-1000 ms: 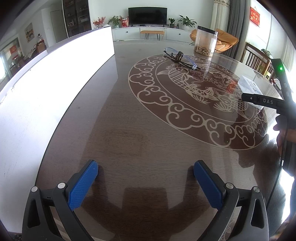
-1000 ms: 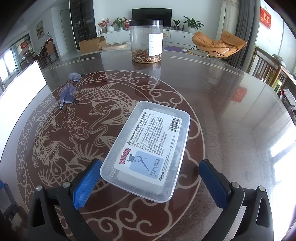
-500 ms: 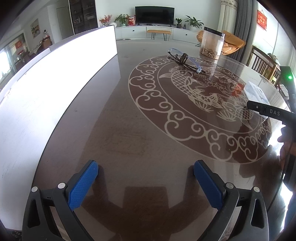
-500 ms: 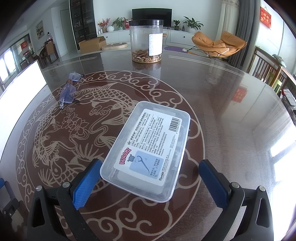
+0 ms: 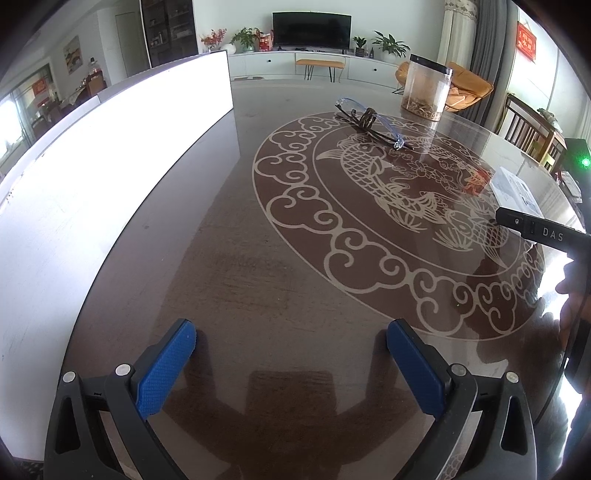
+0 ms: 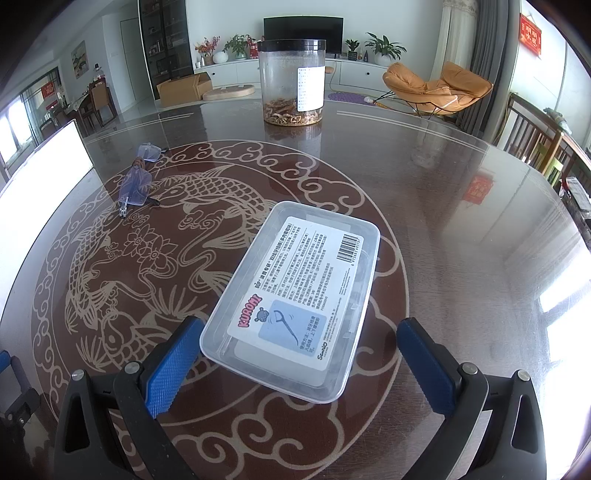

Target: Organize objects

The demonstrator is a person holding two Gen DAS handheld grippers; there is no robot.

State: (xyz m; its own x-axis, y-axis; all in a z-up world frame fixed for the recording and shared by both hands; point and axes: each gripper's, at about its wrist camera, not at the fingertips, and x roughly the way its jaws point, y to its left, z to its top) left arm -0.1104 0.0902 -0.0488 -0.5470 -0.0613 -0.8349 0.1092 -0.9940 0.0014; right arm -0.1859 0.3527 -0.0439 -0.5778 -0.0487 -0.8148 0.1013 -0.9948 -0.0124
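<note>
Between right gripper [image 6: 295, 354] wide-spread fingers: clear box [image 6: 295, 295]. Squeeze its long sides evenly. Left gripper [image 5: 291, 363] spread, holds nothing.

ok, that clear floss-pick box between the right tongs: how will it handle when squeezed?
Clear floss-pick box looks like thin plastic, so its walls may flex. Smooth sides could slip. On the glossy table it probably slides if only one pad touches.

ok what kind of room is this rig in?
Most likely a home living and dining room: a glossy dark wooden table with a carp inlay, a black flat-screen television on a long white cabinet, and an orange lounge chair.
</note>
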